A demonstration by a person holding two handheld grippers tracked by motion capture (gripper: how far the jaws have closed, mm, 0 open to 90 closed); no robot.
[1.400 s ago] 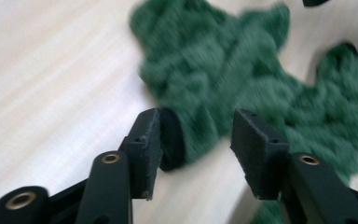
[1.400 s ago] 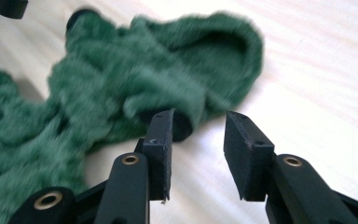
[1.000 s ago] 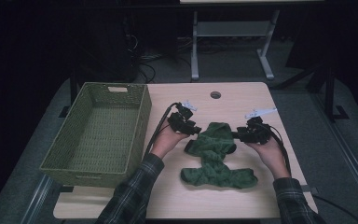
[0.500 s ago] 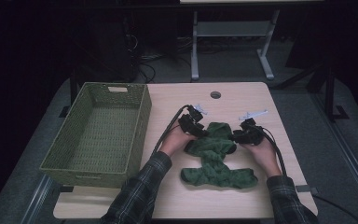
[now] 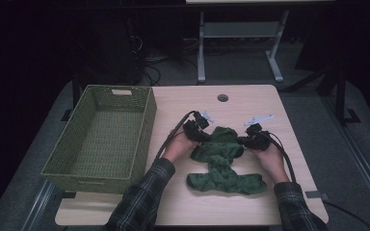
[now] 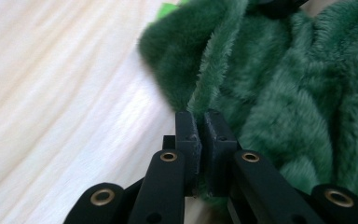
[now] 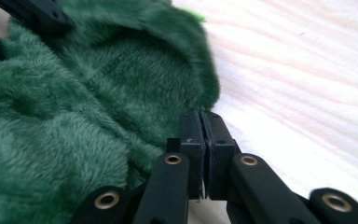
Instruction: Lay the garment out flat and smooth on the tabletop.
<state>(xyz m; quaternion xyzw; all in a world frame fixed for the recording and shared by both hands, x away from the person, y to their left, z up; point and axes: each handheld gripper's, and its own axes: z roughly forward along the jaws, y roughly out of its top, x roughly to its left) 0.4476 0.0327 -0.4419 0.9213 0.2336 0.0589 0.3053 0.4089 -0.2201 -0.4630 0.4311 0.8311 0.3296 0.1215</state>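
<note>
A crumpled green fleece cloth lies on the wooden table, in front of the person. My left gripper is at the cloth's upper left edge. In the left gripper view its jaws have just been closing and now pinch a raised fold of the fleece. My right gripper is at the upper right edge. Its jaws have just been closing too and press together on the rim of the cloth. Both tips point inward at each other.
A green woven basket stands empty along the table's left side, close to the left forearm. A round cable hole sits near the far edge. Bare wood lies beyond and to the right of the cloth. A metal stand is behind the table.
Both hands have come slightly inward to the cloth's upper corners, and both pairs of jaws have shut on its edges.
</note>
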